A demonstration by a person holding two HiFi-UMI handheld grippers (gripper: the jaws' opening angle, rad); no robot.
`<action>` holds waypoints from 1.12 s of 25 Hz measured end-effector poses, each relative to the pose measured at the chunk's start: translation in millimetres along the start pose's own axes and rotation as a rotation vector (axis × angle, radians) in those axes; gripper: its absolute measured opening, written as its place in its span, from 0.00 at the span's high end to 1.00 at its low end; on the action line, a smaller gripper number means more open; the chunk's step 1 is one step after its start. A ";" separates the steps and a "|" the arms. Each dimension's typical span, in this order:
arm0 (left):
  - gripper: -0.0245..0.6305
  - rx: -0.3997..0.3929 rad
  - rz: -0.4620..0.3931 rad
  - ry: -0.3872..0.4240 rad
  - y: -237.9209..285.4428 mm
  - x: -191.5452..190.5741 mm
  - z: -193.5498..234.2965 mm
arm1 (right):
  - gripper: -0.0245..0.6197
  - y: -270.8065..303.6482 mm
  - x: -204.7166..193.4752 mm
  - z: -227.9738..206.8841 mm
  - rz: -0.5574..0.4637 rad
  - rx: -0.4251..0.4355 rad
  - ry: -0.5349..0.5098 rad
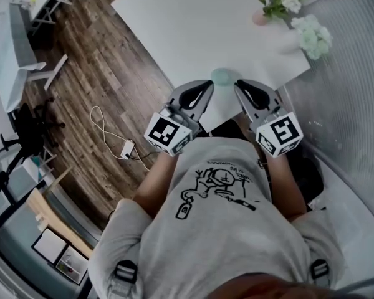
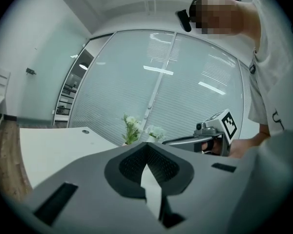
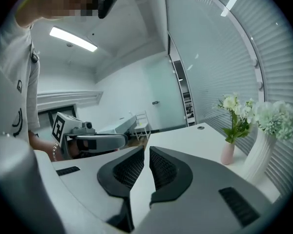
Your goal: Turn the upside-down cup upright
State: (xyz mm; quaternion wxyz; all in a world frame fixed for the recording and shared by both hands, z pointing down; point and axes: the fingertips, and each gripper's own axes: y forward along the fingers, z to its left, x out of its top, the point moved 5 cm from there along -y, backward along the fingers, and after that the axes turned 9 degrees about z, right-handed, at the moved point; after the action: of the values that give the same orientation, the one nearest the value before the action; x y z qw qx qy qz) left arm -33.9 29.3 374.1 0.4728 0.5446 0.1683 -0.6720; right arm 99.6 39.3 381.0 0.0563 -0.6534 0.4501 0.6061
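A pale green cup [image 1: 223, 76] stands on the white table [image 1: 193, 23] near its front edge; which way up it is, I cannot tell. It shows only in the head view, between the tips of both grippers. My left gripper [image 1: 207, 87] hovers just left of it, jaws shut with nothing between them [image 2: 147, 146]. My right gripper [image 1: 239, 87] hovers just right of it, jaws closed to a thin slit and empty [image 3: 147, 149]. Each gripper view looks out level over the table and catches the other gripper [image 2: 185, 140] [image 3: 100, 140] beside it.
A small pink vase [image 1: 260, 17] with white flowers and a tall white vase [image 1: 311, 36] stand at the table's far right [image 3: 227, 152]. A frosted glass wall runs behind. On the wooden floor to the left lie a cable and a power strip [image 1: 126, 148], with white furniture beyond.
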 end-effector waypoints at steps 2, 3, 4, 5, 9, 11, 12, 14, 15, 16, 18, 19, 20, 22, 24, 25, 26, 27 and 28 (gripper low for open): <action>0.96 0.003 -0.003 -0.006 -4.3 9.7 -5.2 | 0.88 -5.9 11.9 5.8 -0.027 0.008 0.018; 0.96 0.006 -0.004 -0.005 -6.5 14.9 -8.3 | 0.88 -9.0 17.9 9.3 -0.038 0.011 0.021; 0.96 0.010 -0.007 0.001 -8.7 20.4 -11.7 | 0.88 -11.9 23.8 12.7 -0.049 0.013 0.020; 0.96 0.015 -0.009 0.014 -10.6 26.5 -15.3 | 0.88 -14.4 29.7 15.6 -0.059 0.017 0.019; 0.96 0.013 -0.036 0.057 -17.2 53.6 -33.2 | 0.88 -26.1 50.7 25.5 -0.092 0.034 0.014; 0.96 0.008 -0.054 0.076 -19.5 65.2 -42.0 | 0.88 -33.7 60.0 30.0 -0.107 0.034 0.004; 0.96 0.006 -0.062 0.086 -21.0 69.4 -45.2 | 0.88 -37.4 64.7 32.4 -0.117 0.033 -0.002; 0.96 0.002 -0.078 0.097 -24.6 75.5 -50.3 | 0.88 -44.4 73.5 37.5 -0.136 0.032 -0.011; 0.96 0.004 -0.085 0.101 -26.4 79.3 -52.3 | 0.88 -47.9 77.6 39.7 -0.144 0.031 -0.017; 0.96 0.008 -0.091 0.104 -28.1 83.8 -54.1 | 0.88 -51.4 81.5 41.6 -0.152 0.031 -0.023; 0.96 0.016 -0.098 0.103 -31.4 93.5 -57.7 | 0.88 -58.2 87.8 45.1 -0.169 0.033 -0.030; 0.96 0.014 -0.104 0.101 -33.0 97.7 -59.8 | 0.88 -61.5 90.0 46.5 -0.177 0.035 -0.027; 0.96 0.007 -0.116 0.101 -34.4 101.3 -62.0 | 0.88 -64.5 91.9 47.5 -0.185 0.039 -0.021; 0.96 0.001 -0.139 0.110 -37.6 107.6 -65.9 | 0.88 -69.4 95.5 49.5 -0.198 0.043 -0.011; 0.96 0.003 -0.148 0.121 -40.2 112.2 -69.7 | 0.88 -73.8 98.8 51.3 -0.204 0.037 -0.017; 0.96 0.004 -0.150 0.123 -40.5 113.1 -71.4 | 0.88 -75.9 99.8 51.7 -0.205 0.033 -0.022; 0.96 0.005 -0.150 0.125 -40.3 113.5 -72.9 | 0.88 -77.7 100.7 51.9 -0.205 0.029 -0.028; 0.96 0.005 -0.152 0.126 -40.0 113.9 -74.3 | 0.88 -79.5 101.7 52.3 -0.204 0.027 -0.036; 0.96 0.005 -0.155 0.126 -39.7 114.6 -75.6 | 0.89 -81.1 102.8 53.0 -0.204 0.027 -0.043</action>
State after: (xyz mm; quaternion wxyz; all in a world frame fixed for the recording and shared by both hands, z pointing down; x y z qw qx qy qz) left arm -18.5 53.2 234.1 0.4065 0.5723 0.2378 -0.6713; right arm 99.1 66.4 242.4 0.1363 -0.6817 0.3880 0.6050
